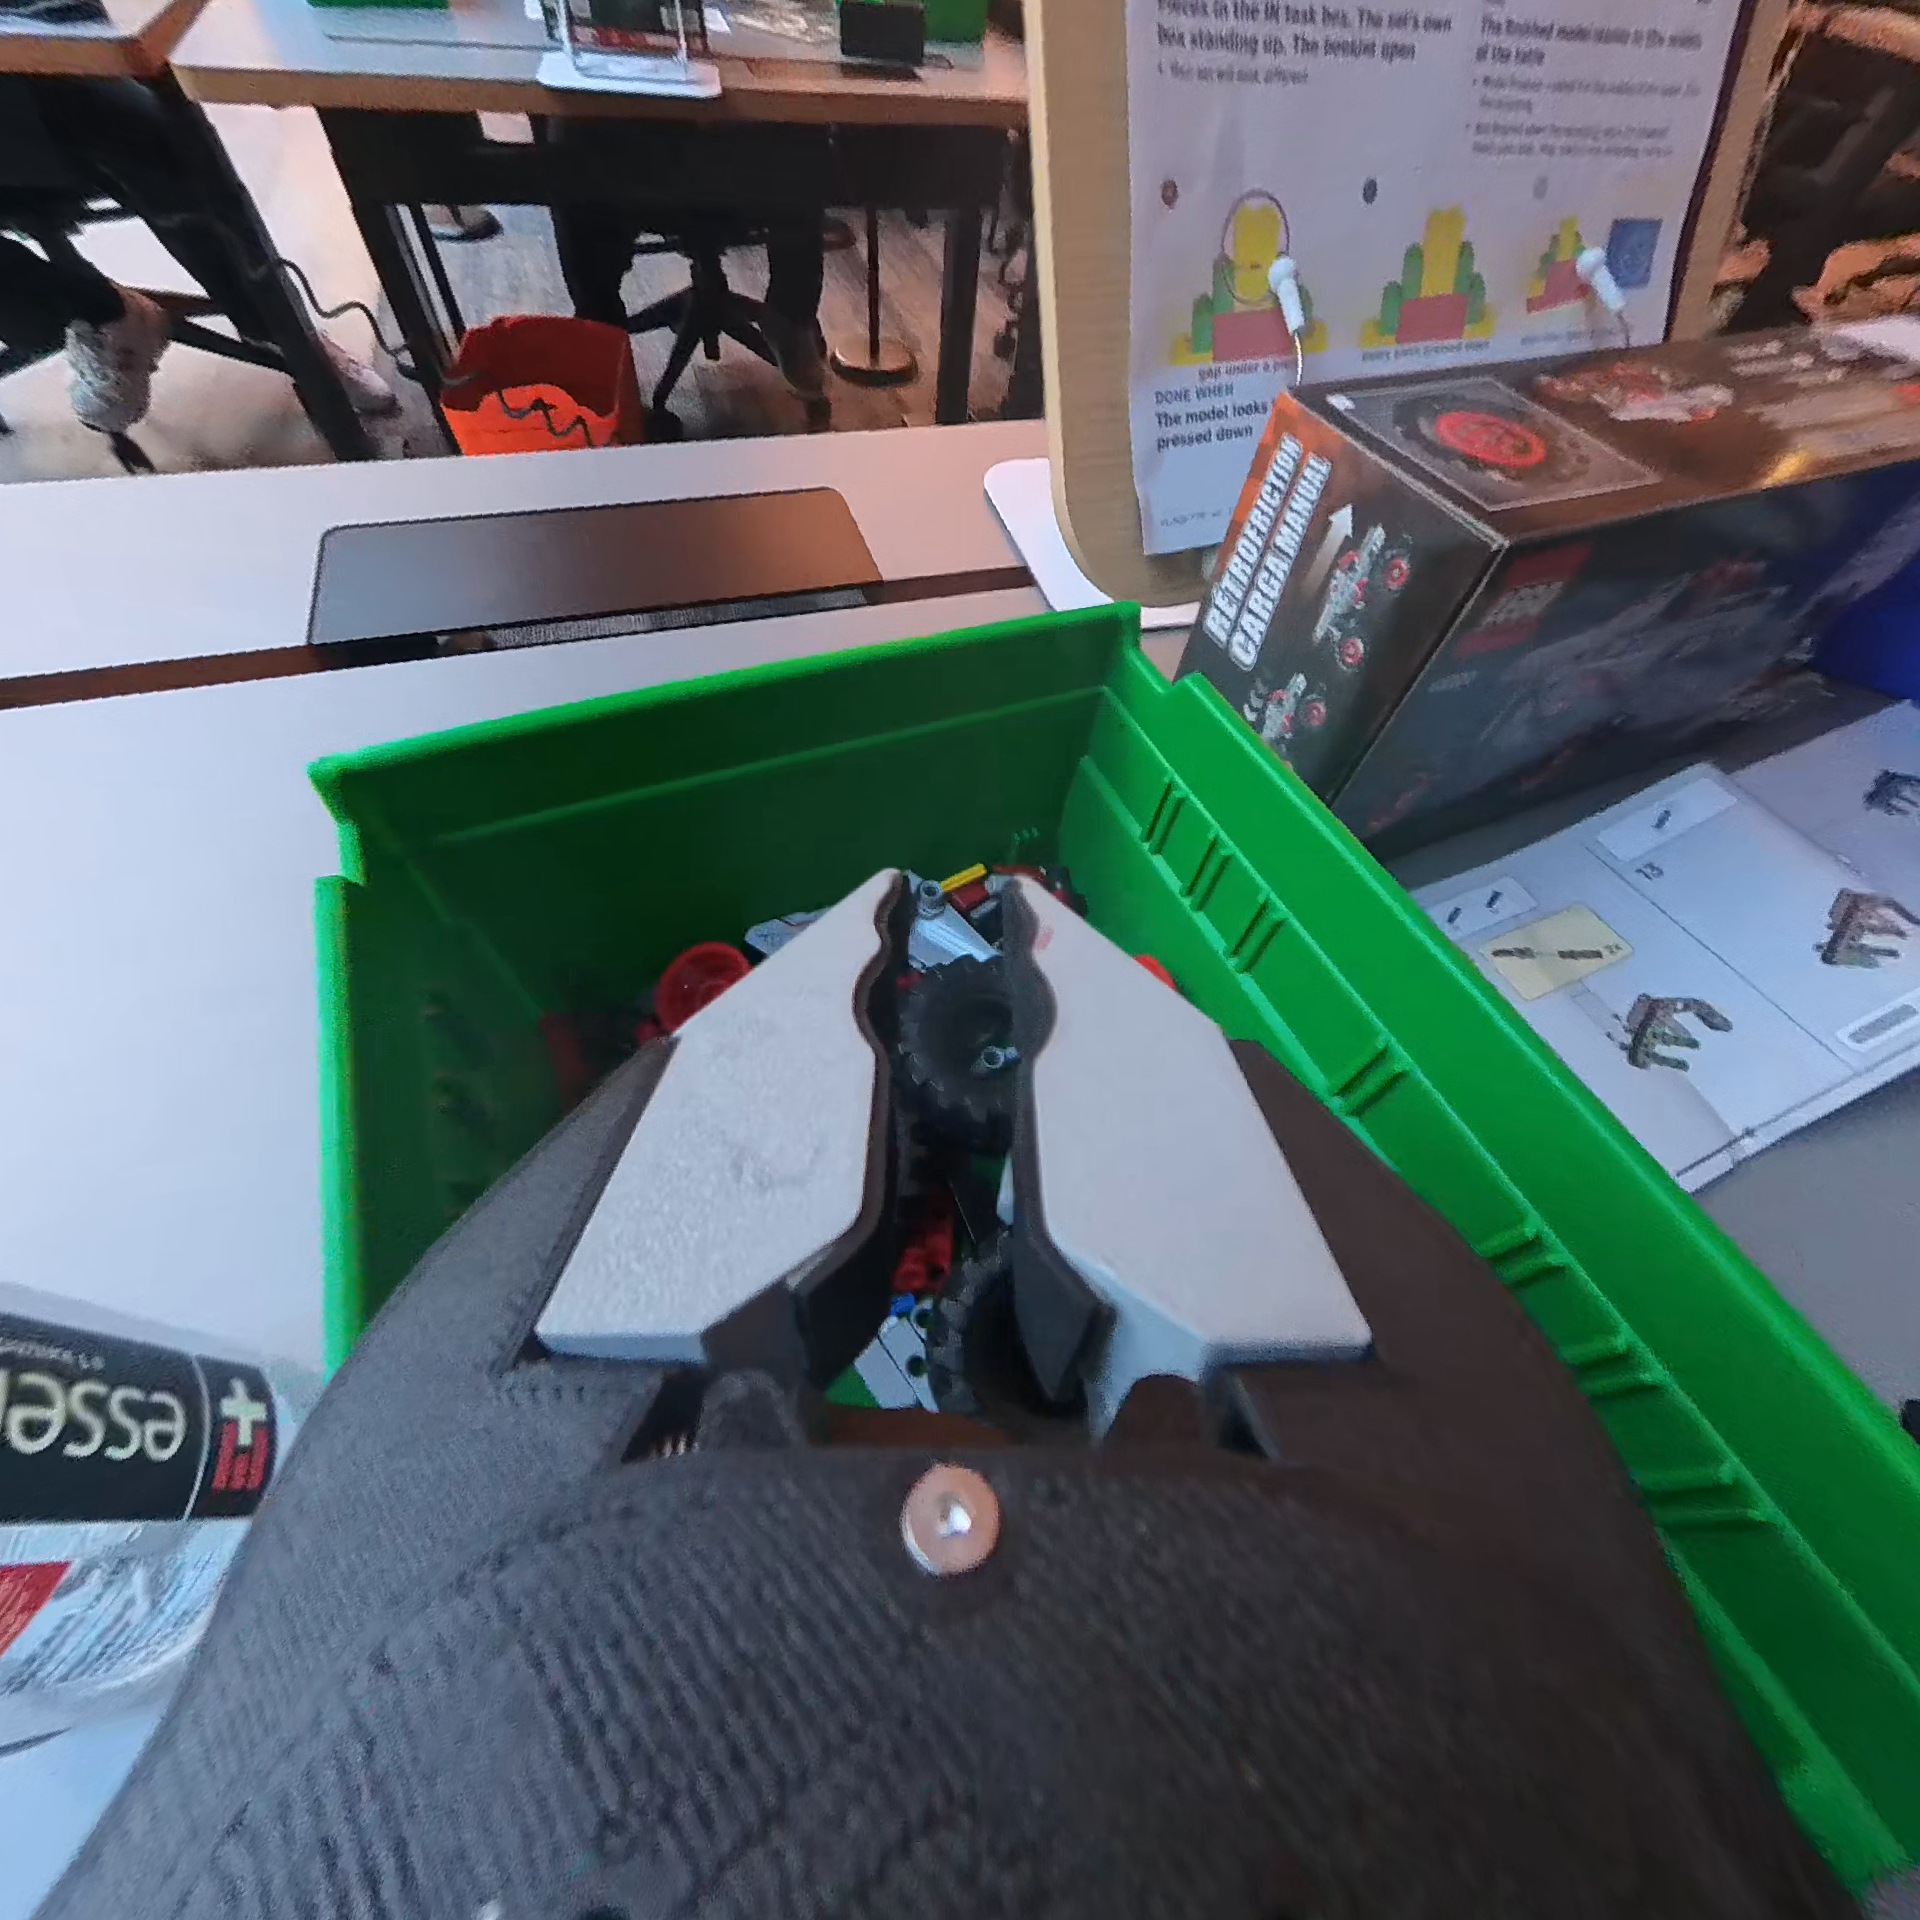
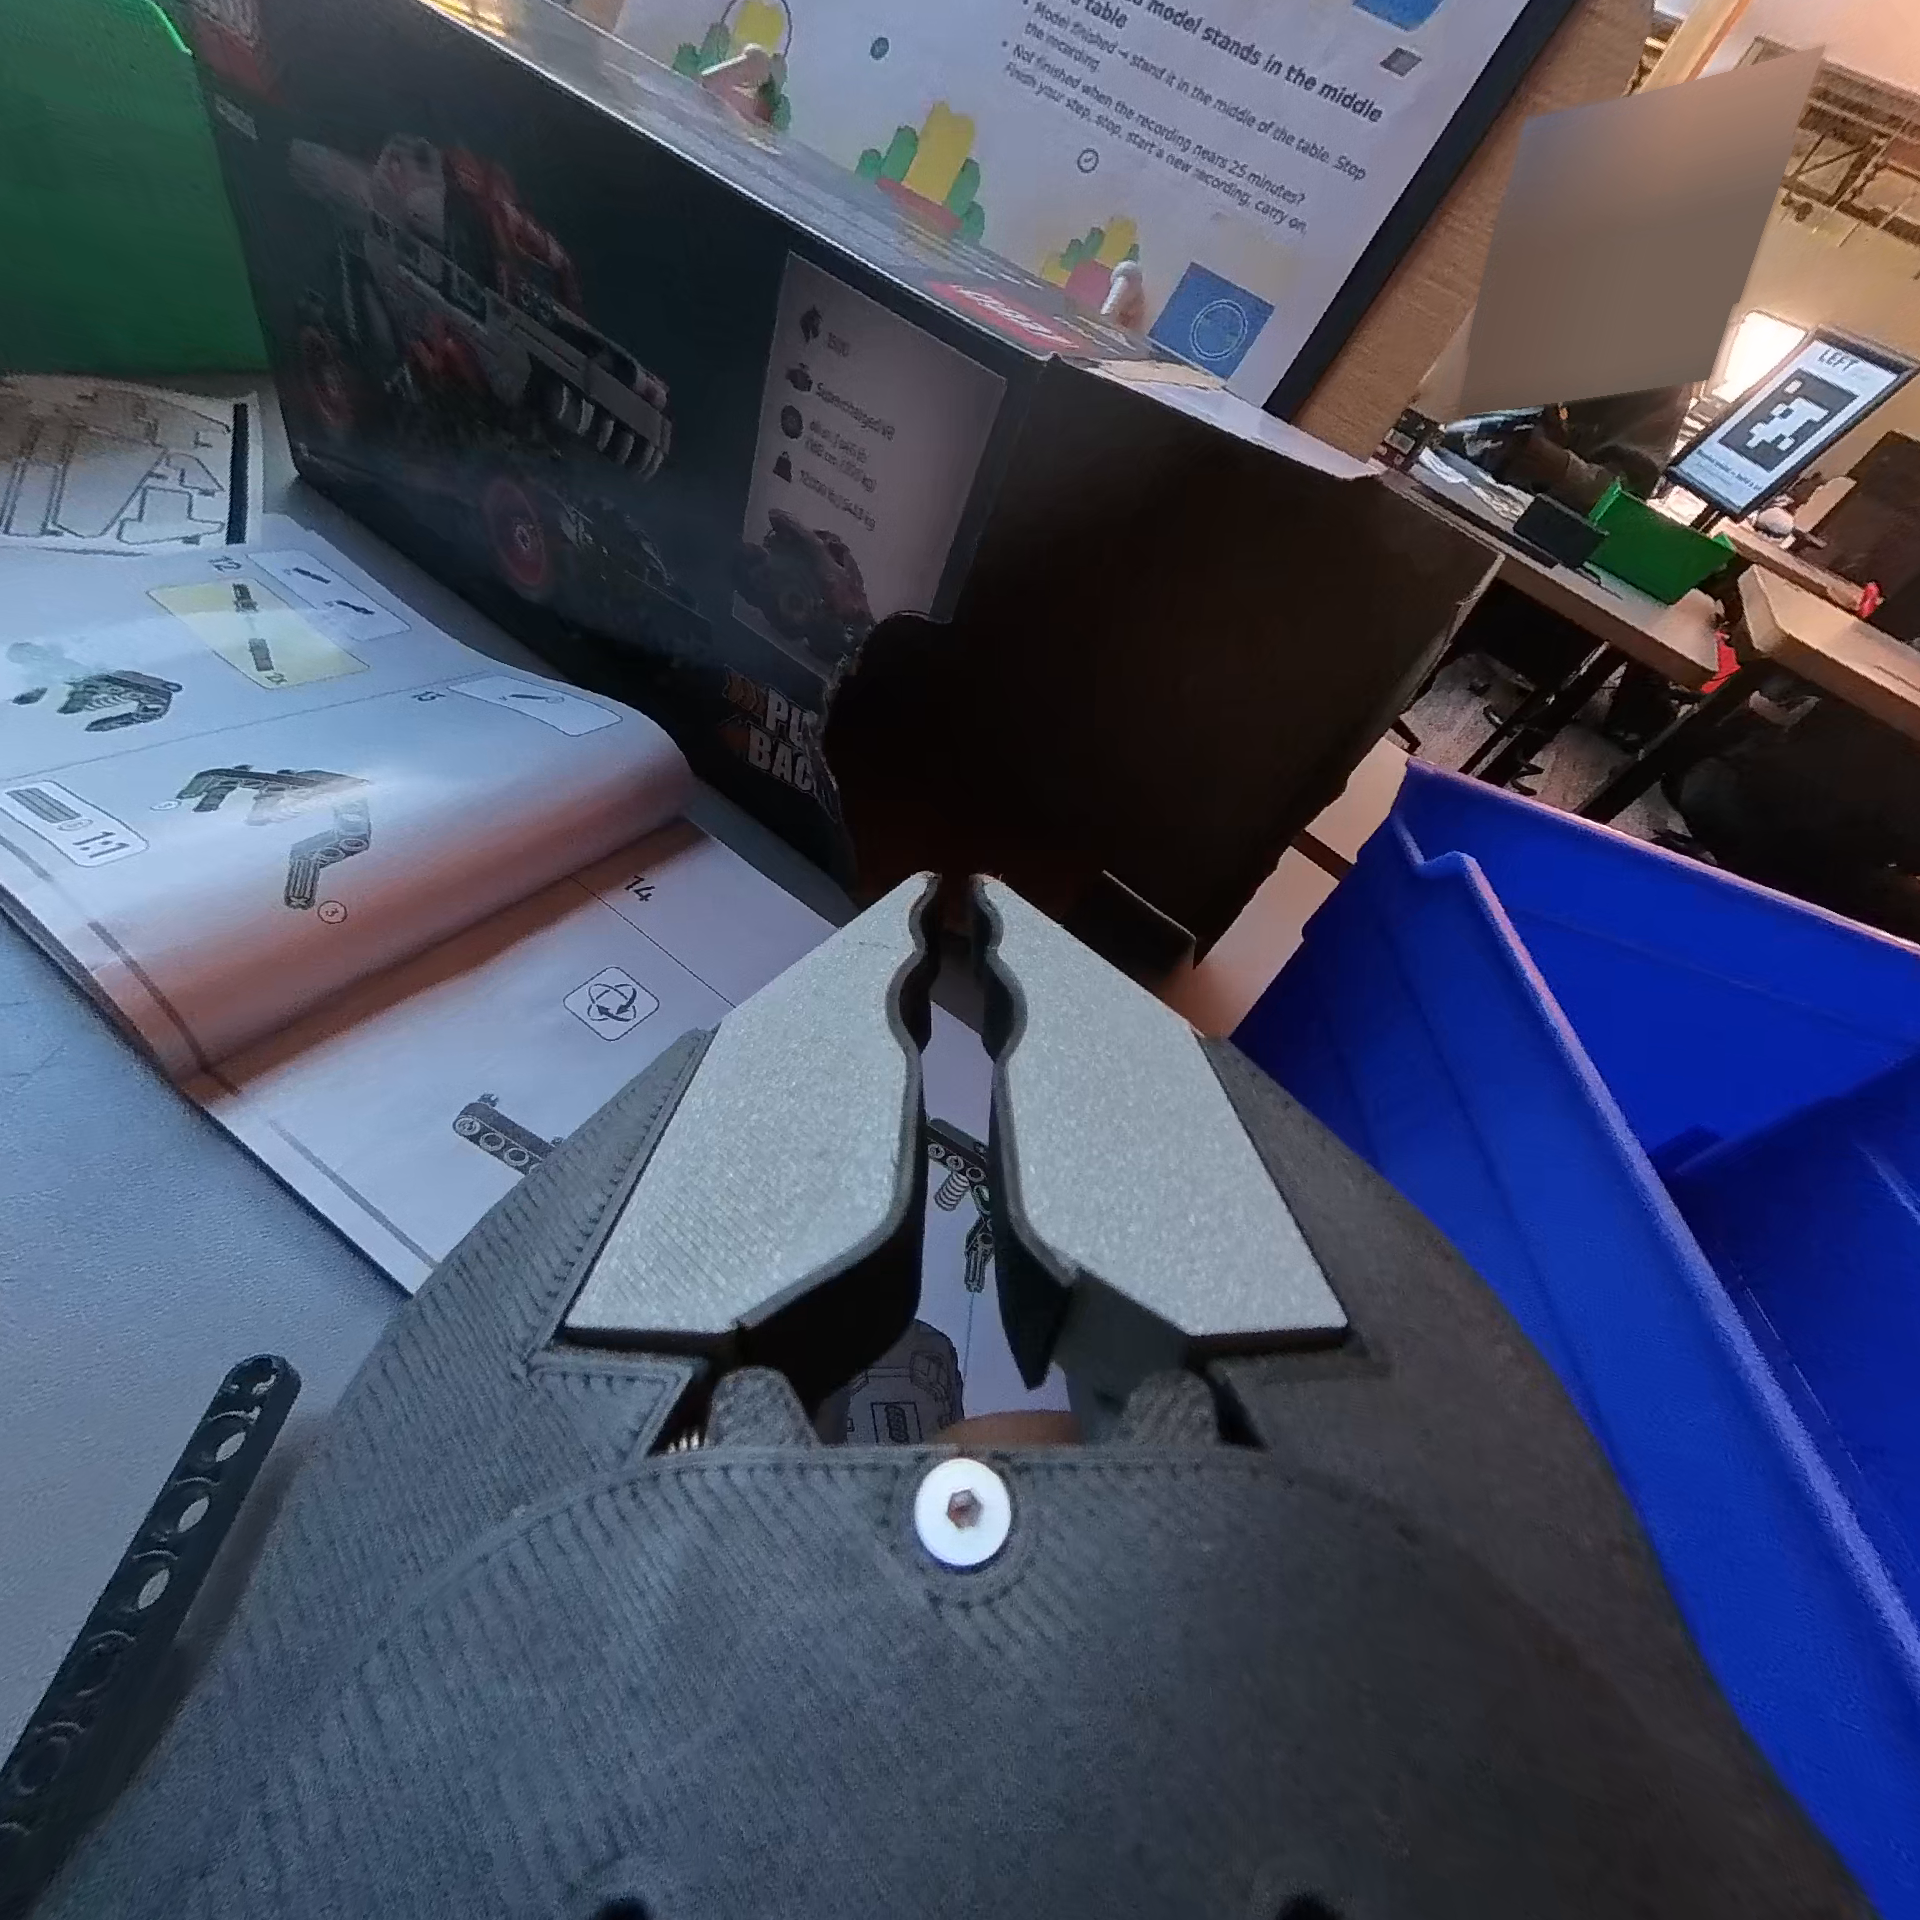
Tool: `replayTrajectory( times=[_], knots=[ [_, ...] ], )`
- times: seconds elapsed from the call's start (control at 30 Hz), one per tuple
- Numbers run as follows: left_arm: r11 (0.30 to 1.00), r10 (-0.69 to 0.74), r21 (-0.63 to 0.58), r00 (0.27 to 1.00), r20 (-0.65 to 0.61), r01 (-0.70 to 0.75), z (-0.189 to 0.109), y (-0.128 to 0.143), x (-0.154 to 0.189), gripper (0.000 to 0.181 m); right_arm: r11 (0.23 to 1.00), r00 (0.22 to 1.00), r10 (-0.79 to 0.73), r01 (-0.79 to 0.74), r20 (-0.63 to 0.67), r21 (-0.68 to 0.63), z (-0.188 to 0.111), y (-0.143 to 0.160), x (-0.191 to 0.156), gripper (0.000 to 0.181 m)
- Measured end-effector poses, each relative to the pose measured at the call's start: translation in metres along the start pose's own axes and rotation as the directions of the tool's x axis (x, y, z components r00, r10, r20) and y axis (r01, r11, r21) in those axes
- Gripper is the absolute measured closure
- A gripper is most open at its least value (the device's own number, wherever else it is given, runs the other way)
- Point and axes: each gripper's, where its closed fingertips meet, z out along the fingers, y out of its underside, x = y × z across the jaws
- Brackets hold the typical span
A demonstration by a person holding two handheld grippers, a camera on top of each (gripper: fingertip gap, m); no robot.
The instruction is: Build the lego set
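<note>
Your left tongs (image 1: 951, 894) hang over the green plastic bin (image 1: 727, 800) of loose lego pieces (image 1: 935, 1247), tips slightly spread, pinching nothing. Your right tongs (image 2: 951, 894) sit nearly pressed together, empty, above the open instruction booklet (image 2: 343, 831) on the grey table (image 2: 125, 1247). A black perforated lego beam (image 2: 156, 1538) lies beside them; blue plastic bin (image 2: 1558, 1091) right.

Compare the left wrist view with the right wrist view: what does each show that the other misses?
Left wrist view only: the inside of the green bin, with loose pieces and a black tyre seen between the left tool fingers. Right wrist view only: a blue bin, a black holed beam on the table, and the right tool, nearly closed and empty. Both show the set's box and the open booklet.
</note>
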Motion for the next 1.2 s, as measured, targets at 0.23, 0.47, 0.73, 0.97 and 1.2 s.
replayTrajectory(
  times=[0.23, 0.47, 0.73, 0.97, 1.2],
  knots=[
    [0.986, 0.103, -0.131, 0.995, -0.004, -0.102, 0.019, 0.029, 0.012, 0.16, 1.0, 1.0, 0.0, 0.0, 0.0, -0.001, 0.0, 0.0, 0.0, 0.181],
    [0.883, 0.332, -0.375, 0.94, 0.077, -0.281, 0.029, 0.079, -0.01, 0.164, 1.0, 1.0, -0.009, 0.009, 0.0, -0.005, 0.001, 0.0, -0.001, 0.181],
    [0.923, 0.257, -0.343, 0.944, 0.205, -0.177, 0.016, 0.059, -0.032, 0.181, 1.0, 1.0, -0.011, 0.011, -0.005, -0.004, 0.0, 0.0, -0.001, 0.181],
    [0.988, 0.009, 0.146, 0.957, 0.29, -0.054, -0.027, -0.029, -0.044, 0.179, 1.0, 1.0, -0.011, 0.011, -0.004, -0.005, 0.0, 0.0, -0.001, 0.181],
    [0.995, 0.08, 0.025, 0.95, 0.303, -0.092, -0.012, -0.008, -0.044, 0.176, 1.0, 1.0, -0.013, 0.013, -0.003, -0.006, 0.0, 0.0, -0.001, 0.181]
  ],
)
